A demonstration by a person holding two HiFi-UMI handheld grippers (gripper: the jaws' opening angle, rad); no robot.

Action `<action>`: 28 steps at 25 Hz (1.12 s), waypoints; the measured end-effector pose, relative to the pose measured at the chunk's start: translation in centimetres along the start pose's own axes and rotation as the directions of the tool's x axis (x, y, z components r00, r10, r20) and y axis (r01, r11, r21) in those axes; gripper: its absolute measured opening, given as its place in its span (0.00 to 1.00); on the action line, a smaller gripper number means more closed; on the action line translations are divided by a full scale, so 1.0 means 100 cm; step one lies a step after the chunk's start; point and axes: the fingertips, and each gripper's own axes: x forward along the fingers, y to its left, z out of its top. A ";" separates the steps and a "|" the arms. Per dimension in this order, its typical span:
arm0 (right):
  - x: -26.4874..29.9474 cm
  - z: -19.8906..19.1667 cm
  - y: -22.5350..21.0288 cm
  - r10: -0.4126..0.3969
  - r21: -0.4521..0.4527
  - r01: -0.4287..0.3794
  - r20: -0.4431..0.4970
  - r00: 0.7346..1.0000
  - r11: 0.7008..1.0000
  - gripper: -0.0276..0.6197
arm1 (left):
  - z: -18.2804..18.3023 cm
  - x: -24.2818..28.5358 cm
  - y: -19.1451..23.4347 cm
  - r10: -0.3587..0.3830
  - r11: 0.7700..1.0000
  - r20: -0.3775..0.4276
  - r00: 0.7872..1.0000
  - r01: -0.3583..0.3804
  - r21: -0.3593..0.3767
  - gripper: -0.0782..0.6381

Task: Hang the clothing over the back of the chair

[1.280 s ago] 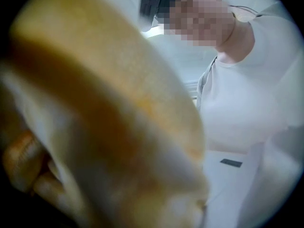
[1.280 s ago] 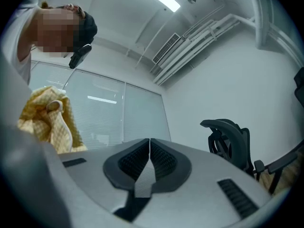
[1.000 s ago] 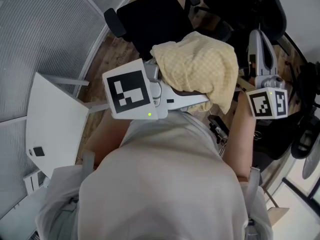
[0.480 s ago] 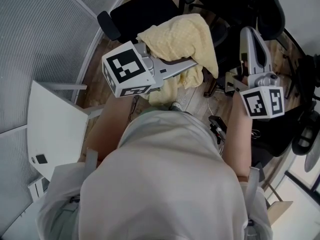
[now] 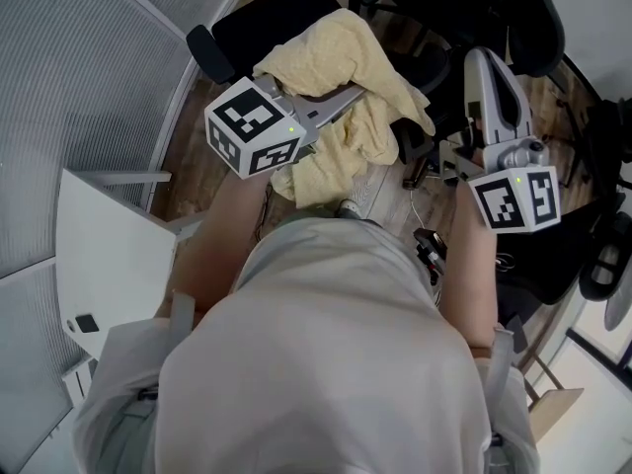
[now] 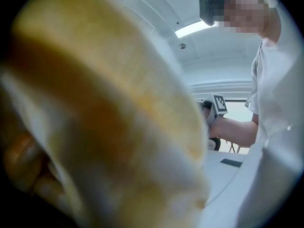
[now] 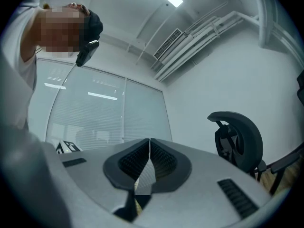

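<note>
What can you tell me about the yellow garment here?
The yellow garment is a pale, soft-looking fabric, crumpled into a loose bundle. It is held by the left gripper, draped over its front so the jaws are covered, with folds hanging below. It fills most of the left gripper view, blurred. It hangs near a black chair.

Pale short-sleeved shirt (image 5: 326, 363), white-grey right tool (image 7: 150, 156), black ribbed pads (image 7: 164, 163), black-and-white marker cubes (image 5: 252, 126)

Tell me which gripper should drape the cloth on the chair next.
Left. The left gripper already carries the cloth, close by the chair. The right gripper is shut, empty and off to the side.
</note>
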 end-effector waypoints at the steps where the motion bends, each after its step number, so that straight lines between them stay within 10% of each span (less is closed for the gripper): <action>1: 0.001 -0.001 0.000 0.000 0.000 0.000 -0.004 1.000 1.000 0.08 | -0.003 0.002 0.004 0.006 1.000 -0.009 1.000 -0.006 -0.009 0.18; 11: 0.000 -0.003 0.002 0.005 0.035 -0.005 -0.006 1.000 0.999 0.08 | -0.043 0.023 0.020 0.037 0.999 -0.175 0.984 -0.039 -0.005 0.18; 28: 0.002 -0.021 0.006 0.063 0.081 -0.059 -0.058 0.996 0.995 0.08 | -0.065 0.030 0.033 -0.071 0.966 -0.268 0.961 0.000 -0.258 0.28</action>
